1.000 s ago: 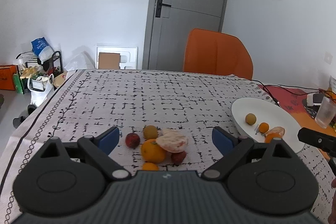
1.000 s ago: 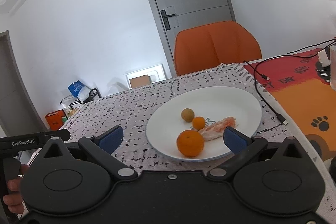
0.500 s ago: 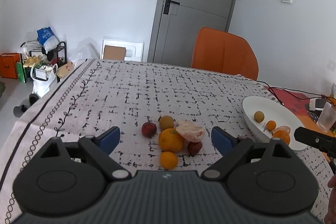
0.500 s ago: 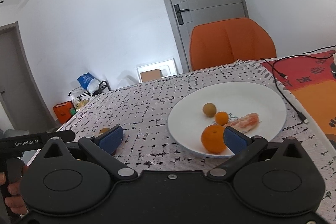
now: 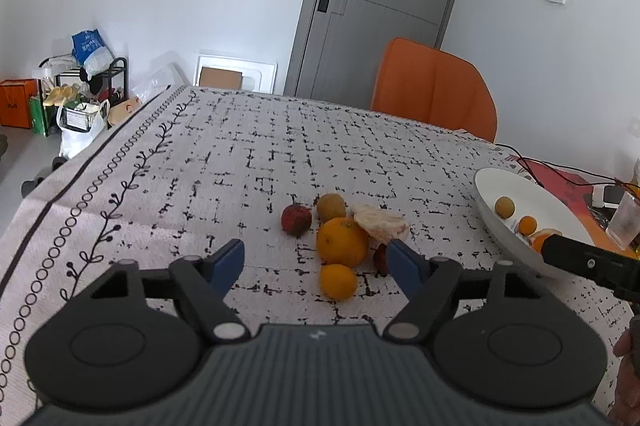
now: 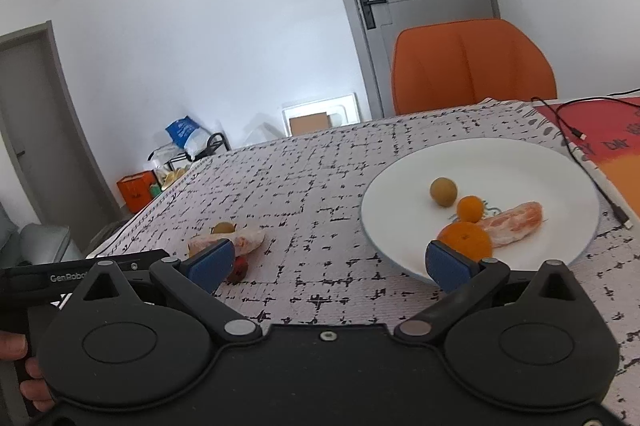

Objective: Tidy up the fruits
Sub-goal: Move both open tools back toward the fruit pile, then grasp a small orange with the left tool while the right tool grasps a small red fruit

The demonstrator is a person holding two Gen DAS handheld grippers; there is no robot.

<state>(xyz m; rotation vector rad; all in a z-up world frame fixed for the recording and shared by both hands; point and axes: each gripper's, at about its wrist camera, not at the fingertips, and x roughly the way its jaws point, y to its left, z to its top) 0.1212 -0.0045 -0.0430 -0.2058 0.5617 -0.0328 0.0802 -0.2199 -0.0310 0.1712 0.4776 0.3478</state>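
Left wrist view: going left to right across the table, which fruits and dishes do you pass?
Red fruit → brown fruit → big orange → peeled citrus → white plate, which holds a brown fruit and then a small orange. The little orange nearest the camera sits under the big one, so it is left out.

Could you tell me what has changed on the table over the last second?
The left claw has advanced on the loose fruit and is closing, its pads now either side of the small orange, not yet touching. The right claw swung left, away from the plate, still open and empty. No fruit has moved.
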